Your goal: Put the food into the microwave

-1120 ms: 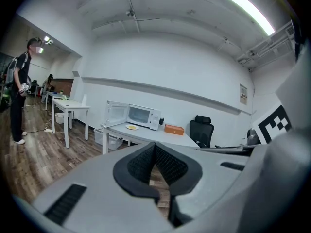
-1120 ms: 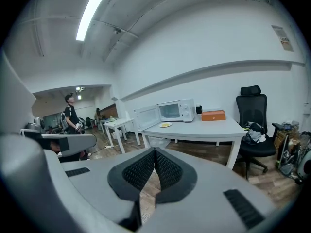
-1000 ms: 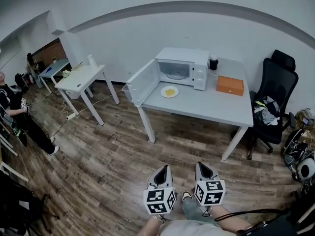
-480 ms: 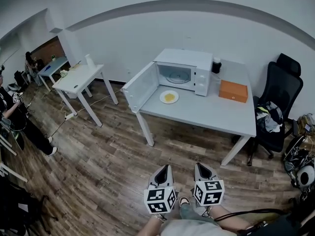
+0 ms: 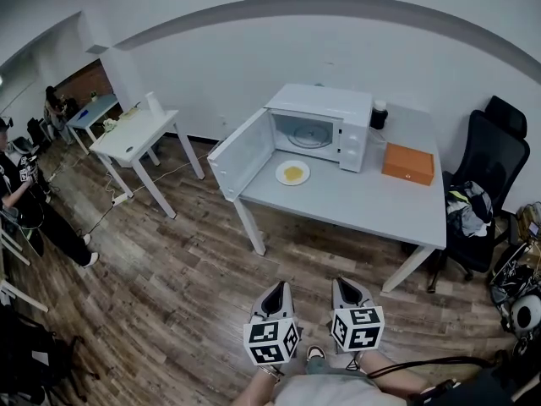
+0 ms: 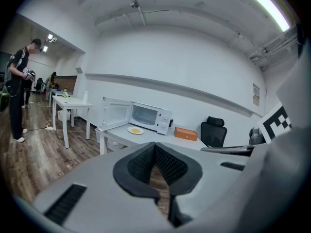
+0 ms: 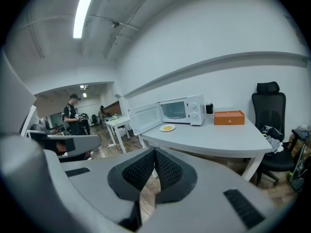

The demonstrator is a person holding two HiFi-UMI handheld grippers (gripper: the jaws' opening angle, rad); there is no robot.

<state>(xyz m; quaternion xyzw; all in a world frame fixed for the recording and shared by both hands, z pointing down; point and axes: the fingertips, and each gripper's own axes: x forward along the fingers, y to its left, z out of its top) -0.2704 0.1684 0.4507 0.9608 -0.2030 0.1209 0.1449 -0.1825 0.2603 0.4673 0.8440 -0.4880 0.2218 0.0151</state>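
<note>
A white plate with yellow food point(image 5: 292, 173) lies on the grey table point(image 5: 363, 205), just in front of the white microwave point(image 5: 319, 127), whose door point(image 5: 243, 155) hangs wide open to the left. Both grippers are low in the head view, over the wooden floor and well short of the table. My left gripper point(image 5: 277, 292) and right gripper point(image 5: 346, 286) are side by side, each shut with nothing in it. In the left gripper view the plate point(image 6: 135, 130) and microwave point(image 6: 149, 117) are far ahead; the right gripper view shows the plate point(image 7: 167, 127) the same way.
An orange box point(image 5: 407, 163) and a dark cup point(image 5: 379, 115) sit to the right of the microwave. A black office chair point(image 5: 489, 176) stands at the table's right end. Two small white tables point(image 5: 135, 135) and a standing person point(image 5: 21, 194) are on the left.
The table and microwave have shifted slightly lower and to the right in the head view, as the camera has moved. Both grippers keep their place and stay shut.
</note>
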